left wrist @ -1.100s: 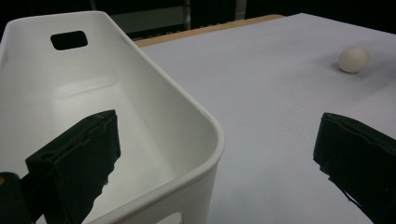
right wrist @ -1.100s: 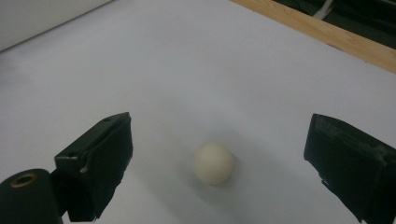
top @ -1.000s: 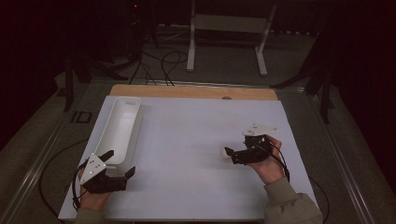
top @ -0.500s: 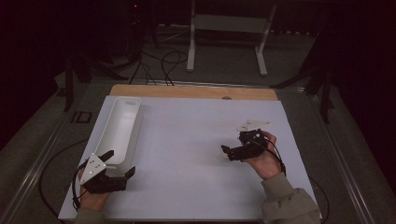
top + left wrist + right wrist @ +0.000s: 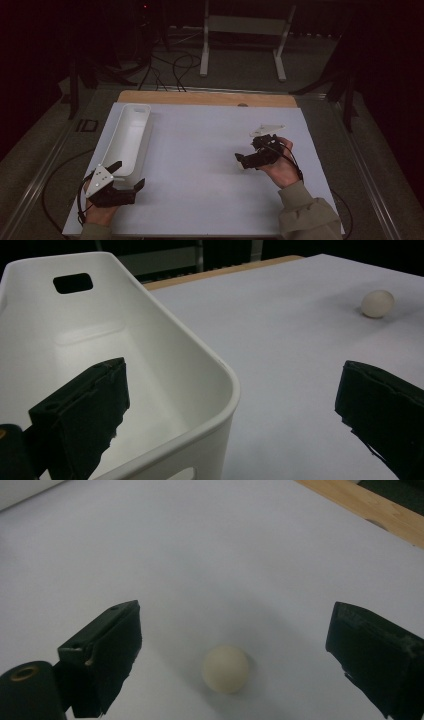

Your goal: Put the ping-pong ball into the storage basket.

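high view: right gripper (image 5: pixel 243 161) mid-right of white surface (image 5: pixel 200 150), left gripper (image 5: pixel 131 176) at near end of white bin (image 5: pixel 127 137) | left gripper view: jaws apart, straddling bin corner | right gripper view: jaws apart, egg (image 5: pixel 226 668) on surface between them, untouched

white sheet (image 5: pixel 200 165) over table | wooden edge (image 5: pixel 200 98) far side | metal stand (image 5: pixel 245 30) behind

Small cream-white egg (image 5: pixel 226 669), smooth, untouched, resting on the white tabletop (image 5: pixel 210 555).
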{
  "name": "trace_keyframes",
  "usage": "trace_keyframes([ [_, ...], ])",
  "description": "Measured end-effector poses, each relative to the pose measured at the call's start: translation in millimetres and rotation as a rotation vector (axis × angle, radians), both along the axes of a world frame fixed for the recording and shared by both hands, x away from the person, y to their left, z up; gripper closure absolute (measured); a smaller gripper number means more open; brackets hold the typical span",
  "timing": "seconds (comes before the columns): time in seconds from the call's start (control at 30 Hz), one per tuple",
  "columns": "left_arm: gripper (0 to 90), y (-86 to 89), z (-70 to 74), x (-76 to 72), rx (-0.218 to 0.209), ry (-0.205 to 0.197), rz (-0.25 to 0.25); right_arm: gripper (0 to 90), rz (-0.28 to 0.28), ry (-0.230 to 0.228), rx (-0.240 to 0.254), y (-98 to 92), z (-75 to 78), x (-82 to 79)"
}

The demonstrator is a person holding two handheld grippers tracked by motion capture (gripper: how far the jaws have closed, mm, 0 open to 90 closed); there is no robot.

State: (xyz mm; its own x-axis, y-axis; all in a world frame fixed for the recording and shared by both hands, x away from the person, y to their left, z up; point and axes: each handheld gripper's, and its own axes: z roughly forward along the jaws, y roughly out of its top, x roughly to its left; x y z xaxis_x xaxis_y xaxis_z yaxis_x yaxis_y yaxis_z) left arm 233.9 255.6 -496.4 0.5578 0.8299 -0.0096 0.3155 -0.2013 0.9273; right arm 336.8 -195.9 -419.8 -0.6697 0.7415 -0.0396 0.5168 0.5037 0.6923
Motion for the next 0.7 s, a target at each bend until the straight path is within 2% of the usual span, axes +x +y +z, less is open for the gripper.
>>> trace_keyframes([
  [0.33,1.5,0.0,0.0,0.0,0.001,0.000,0.000,7.1,0.008,0.015,-0.023,2.9,-0.9,6.6],
  [0.7,1.5,0.0,0.0,0.0,0.003,0.000,0.000,7.1,0.014,0.053,-0.056,4.1,-7.7,13.2],
])
